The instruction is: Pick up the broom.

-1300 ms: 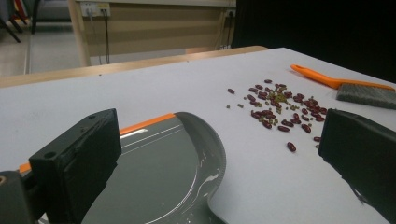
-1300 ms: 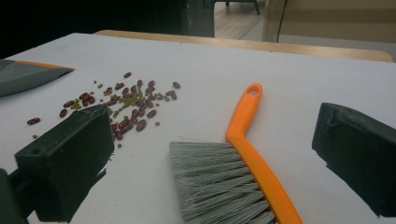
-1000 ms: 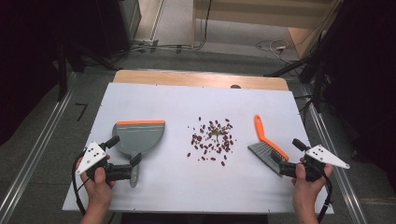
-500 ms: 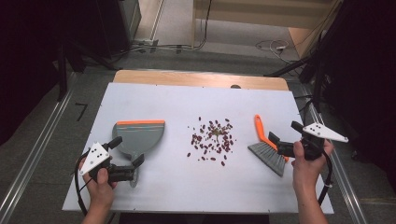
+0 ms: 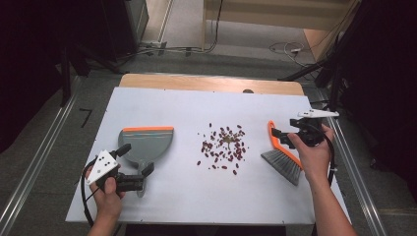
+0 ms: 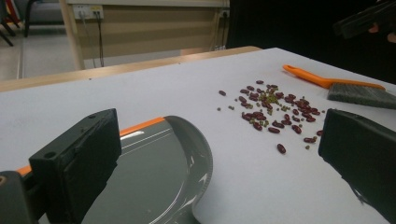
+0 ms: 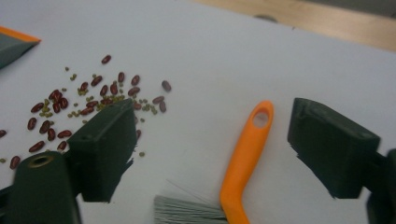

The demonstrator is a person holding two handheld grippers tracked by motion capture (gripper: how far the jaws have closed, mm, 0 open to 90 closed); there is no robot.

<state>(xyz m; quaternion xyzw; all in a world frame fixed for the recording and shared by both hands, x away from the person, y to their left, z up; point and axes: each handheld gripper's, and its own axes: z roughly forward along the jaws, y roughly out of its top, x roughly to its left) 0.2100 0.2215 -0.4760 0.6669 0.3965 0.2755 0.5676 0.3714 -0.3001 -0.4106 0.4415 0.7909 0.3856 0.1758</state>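
Observation:
A grey dustpan (image 5: pixel 147 141) with an orange lip lies left of centre on the white table (image 5: pixel 196 105). A scatter of red and small green beans (image 5: pixel 223 145) sits mid-table. To their right lies a brush (image 5: pixel 281 156) with an orange handle and grey bristles. My left gripper (image 5: pixel 136 159) stands open at the dustpan's near end, and the pan (image 6: pixel 154 172) shows between its jaws. My right gripper (image 5: pixel 284 129) hovers open over the brush handle (image 7: pixel 247 149), its jaws on either side of the handle and apart from it. The beans (image 7: pixel 84 105) lie just beyond the left jaw.
A wooden strip (image 5: pixel 211 82) runs along the table's far edge. Metal rails (image 5: pixel 354 182) flank both sides. Bare table surface lies in front of the beans and at the back. The other gripper (image 6: pixel 369 18) shows at the top right of the left gripper view.
My right gripper has moved forward from beside the bristles to over the orange handle. The left gripper has barely shifted near the dustpan.

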